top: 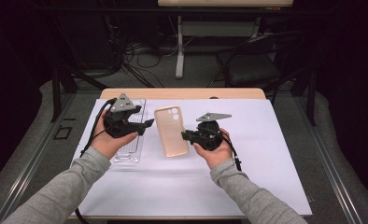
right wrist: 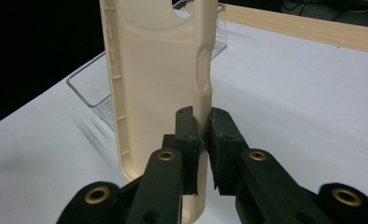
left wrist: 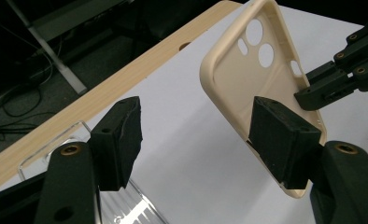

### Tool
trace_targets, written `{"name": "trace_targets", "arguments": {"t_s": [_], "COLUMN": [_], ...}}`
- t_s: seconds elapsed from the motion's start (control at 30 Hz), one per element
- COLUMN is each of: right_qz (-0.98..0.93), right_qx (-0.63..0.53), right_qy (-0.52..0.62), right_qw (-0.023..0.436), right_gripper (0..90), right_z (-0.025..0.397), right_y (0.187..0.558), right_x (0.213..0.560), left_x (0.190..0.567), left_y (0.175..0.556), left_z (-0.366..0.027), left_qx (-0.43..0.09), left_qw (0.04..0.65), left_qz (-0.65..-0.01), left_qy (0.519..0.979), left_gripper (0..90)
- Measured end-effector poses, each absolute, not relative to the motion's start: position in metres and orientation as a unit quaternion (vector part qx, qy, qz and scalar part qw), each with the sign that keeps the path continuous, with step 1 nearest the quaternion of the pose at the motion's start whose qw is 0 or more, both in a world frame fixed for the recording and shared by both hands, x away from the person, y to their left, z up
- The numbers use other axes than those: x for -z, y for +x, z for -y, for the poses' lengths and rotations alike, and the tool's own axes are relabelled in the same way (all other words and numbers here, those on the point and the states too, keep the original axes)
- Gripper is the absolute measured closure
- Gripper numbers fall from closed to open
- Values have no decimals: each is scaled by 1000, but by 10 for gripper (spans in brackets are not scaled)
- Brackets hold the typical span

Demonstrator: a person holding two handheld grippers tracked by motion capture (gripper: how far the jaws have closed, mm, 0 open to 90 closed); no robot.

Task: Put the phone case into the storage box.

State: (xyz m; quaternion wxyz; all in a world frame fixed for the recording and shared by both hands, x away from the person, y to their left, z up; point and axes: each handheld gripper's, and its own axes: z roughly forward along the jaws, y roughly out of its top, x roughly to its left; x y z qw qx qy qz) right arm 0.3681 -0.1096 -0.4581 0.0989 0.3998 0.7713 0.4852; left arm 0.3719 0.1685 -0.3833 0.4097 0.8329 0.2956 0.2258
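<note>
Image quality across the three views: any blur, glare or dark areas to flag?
High view: white table cover evenly lit, room beyond very dark, picture slightly soft. Left gripper view: phone case sharp, near jaws a little soft. Right gripper view: clear tray casts faint streaked shadows, left background black, no strong glare.

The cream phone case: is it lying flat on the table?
No. In the right gripper view the phone case stands lifted off the white table cover, its side wall pinched by the right gripper.
</note>
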Motion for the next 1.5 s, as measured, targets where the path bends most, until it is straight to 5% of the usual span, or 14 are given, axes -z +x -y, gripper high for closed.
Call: {"name": "trace_targets", "arguments": {"t_s": [1.5], "right_qz": [-777], "right_qx": [-483], "right_qy": [387], "right_qw": [116], "right_gripper": [831], "right_z": [106], "right_y": [363], "right_x": [456], "left_x": [364], "left_y": [385], "left_z": [-132], "left_qx": [-235], "left_qw": [356], "left_qz": [-240], "left_qy": [872], "left_gripper": [533]}}
